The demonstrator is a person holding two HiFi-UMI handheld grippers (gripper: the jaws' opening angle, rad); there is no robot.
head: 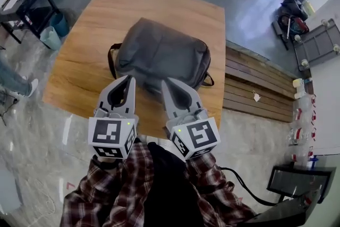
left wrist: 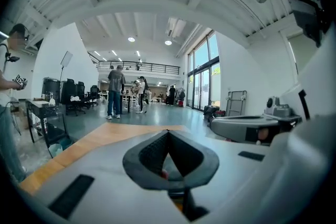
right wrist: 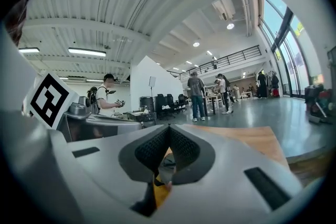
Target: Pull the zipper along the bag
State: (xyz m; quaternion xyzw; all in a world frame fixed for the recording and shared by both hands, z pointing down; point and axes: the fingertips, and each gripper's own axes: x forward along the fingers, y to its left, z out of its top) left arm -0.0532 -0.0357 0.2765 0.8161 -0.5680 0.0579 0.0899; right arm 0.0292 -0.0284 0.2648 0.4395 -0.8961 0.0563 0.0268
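A dark grey backpack (head: pixel 159 53) lies flat on the wooden table (head: pixel 85 61), its black straps showing at its left and right ends. I cannot make out the zipper from here. My left gripper (head: pixel 129 78) is raised near the bag's near left edge, and my right gripper (head: pixel 166 82) is over its near edge. Both point away from me, level with the room. In the left gripper view the jaws of the left gripper (left wrist: pixel 168 131) meet at the tips with nothing held. The right gripper (right wrist: pixel 169 126) stands the same way, tips together and empty.
A wooden bench (head: pixel 255 87) runs along the table's right side. A desk with a teal bin (head: pixel 50 37) stands at the far left. Several people (left wrist: pixel 115 93) stand far off in the hall. A trolley (head: pixel 316 42) is at the right.
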